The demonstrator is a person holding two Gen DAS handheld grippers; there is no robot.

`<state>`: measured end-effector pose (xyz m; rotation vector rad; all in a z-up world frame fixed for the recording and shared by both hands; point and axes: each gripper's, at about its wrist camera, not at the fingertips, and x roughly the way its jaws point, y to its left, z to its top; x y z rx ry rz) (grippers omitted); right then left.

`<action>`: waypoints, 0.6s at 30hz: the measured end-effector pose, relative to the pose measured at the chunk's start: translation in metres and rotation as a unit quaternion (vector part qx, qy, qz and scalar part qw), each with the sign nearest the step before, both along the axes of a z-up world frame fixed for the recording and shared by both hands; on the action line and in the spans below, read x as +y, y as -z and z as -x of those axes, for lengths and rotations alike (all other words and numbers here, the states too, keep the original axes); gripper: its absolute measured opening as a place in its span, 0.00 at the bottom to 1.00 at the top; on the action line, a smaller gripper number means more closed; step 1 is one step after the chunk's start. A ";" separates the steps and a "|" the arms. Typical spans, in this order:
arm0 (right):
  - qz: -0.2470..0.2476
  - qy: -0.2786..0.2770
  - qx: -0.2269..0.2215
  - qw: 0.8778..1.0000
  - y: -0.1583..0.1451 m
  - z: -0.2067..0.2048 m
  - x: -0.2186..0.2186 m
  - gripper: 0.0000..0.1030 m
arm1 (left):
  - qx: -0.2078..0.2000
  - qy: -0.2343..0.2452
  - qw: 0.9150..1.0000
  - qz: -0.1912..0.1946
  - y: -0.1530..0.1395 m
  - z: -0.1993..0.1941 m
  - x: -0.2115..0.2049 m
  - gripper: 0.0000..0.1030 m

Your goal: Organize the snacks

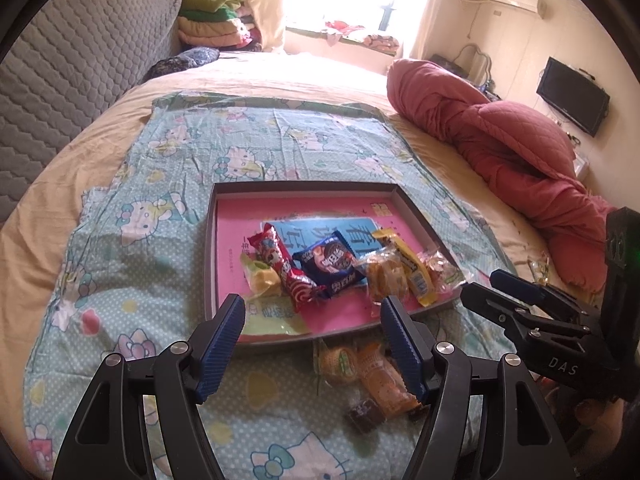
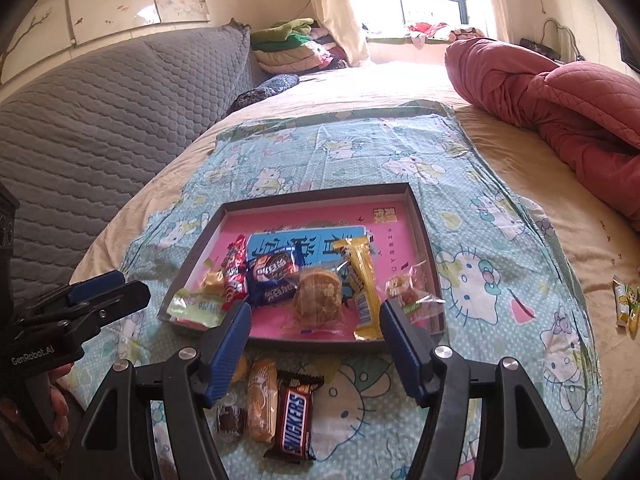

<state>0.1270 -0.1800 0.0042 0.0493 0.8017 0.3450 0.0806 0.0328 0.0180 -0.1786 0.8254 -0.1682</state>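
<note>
On the bed's cartoon-cat sheet [image 1: 168,160] both claws hang spread with nothing between the pads, the left claw [image 1: 312,344] and the right claw [image 2: 314,354], each over the near rim of the shallow tray [image 2: 320,192]. Only the right view shows the Snickers bar [image 2: 296,420] lying before the tray, its long axis running toward it, and a stray packet [image 2: 626,304] far right. Inside the tray, the red packet [image 1: 286,268], blue packet [image 1: 330,264] and yellow bar [image 1: 408,268] lie in a row, grey quilted headboard [image 1: 80,72] left, red quilt [image 1: 500,140] right.

Snacks [image 1: 344,268] in tray [image 1: 304,187]; left gripper [image 1: 312,316] empty
</note>
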 end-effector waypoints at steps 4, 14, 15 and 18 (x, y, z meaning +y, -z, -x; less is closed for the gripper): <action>0.002 -0.010 0.009 1.000 0.004 0.010 -0.002 0.64 | 0.016 0.005 1.000 -0.005 0.007 0.007 -0.004 0.70; 0.010 -0.038 0.054 0.998 0.030 0.034 0.000 0.64 | 0.069 0.030 0.997 0.008 0.033 0.022 -0.016 0.70; 0.011 -0.040 0.058 0.997 0.032 0.037 0.001 0.64 | 0.072 0.034 0.997 0.006 0.036 0.023 -0.018 0.70; 0.016 -0.046 0.072 0.996 0.040 0.041 0.002 0.64 | 0.083 0.040 0.996 -0.007 0.045 0.025 -0.023 0.70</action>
